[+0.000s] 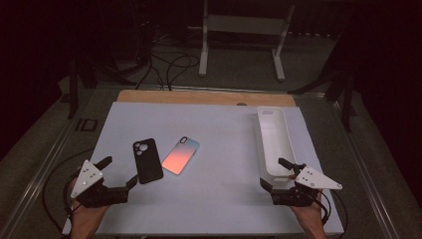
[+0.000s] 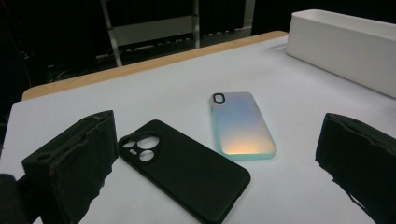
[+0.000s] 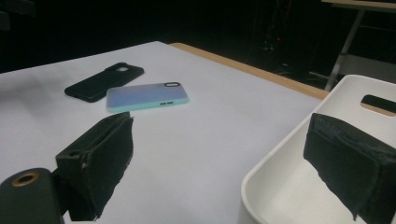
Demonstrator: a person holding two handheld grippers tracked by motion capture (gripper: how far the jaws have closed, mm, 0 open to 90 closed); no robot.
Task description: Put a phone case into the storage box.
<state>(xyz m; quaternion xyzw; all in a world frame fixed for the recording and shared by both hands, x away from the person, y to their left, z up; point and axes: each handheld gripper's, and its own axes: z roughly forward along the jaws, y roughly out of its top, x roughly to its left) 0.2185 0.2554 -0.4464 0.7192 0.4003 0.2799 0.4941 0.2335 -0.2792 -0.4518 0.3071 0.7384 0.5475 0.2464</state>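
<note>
Tools both sitting idle at the near edge, jaws apart, nothing picked up yet.

Left tool (image 1: 118,175) is hovering with jaws spread just short of the black phone case (image 1: 147,161), which is lying flat on the tabletop (image 1: 224,199). The gradient phone case (image 1: 180,155) is lying flat just beside it, not touching as far as the left gripper view is showing. Right tool (image 1: 275,174) is waiting with jaws spread at the near end of the white bin (image 1: 275,142), one jaw over its rim and one outside. Bin is looking empty. Judging from this, sorting is not started: both cases are likely waiting to go into the bin, black one first.
</note>
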